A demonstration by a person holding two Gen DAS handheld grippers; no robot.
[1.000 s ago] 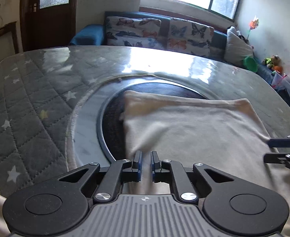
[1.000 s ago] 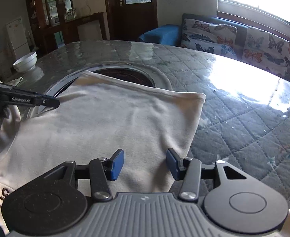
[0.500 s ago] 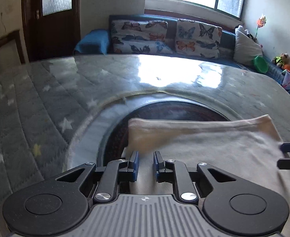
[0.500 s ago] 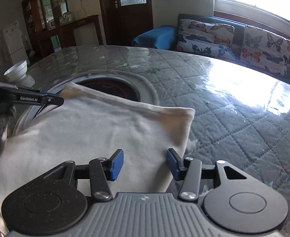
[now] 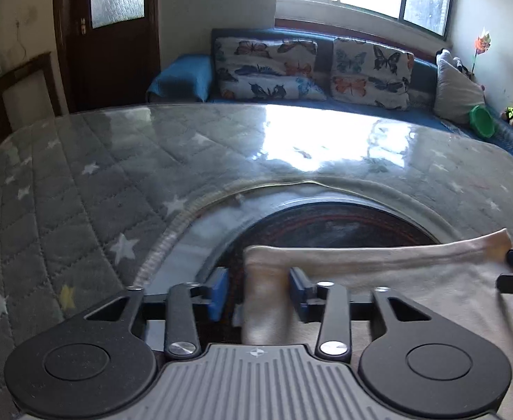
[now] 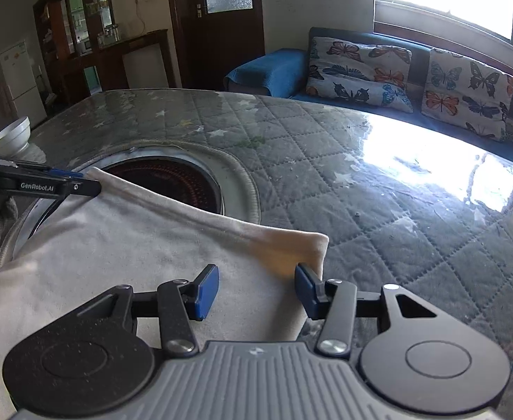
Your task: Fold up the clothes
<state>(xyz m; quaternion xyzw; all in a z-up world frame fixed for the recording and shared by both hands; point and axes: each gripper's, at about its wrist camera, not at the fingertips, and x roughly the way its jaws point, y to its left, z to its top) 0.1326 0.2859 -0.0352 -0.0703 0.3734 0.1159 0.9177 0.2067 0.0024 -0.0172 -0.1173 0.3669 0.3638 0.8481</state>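
Cloth, a cream garment [image 6: 123, 245], is lying on the quilted table [image 6: 378, 210], partly over the round dark hob [image 6: 172, 182]; both grippers, left gripper [image 5: 258, 285] and right gripper [image 6: 256, 287], are standing with jaws wide, straddling its far corners, gripping nothing; the far edge is looking doubled, so at least one fold seems made; further folds are probably remaining.

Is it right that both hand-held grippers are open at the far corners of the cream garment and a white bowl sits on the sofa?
Not quite. The white bowl sits on the quilted table at its far left edge, not the sofa; the right wrist view shows it. The rest holds: the left hand-held gripper and right hand-held gripper are open at the cream garment corners.
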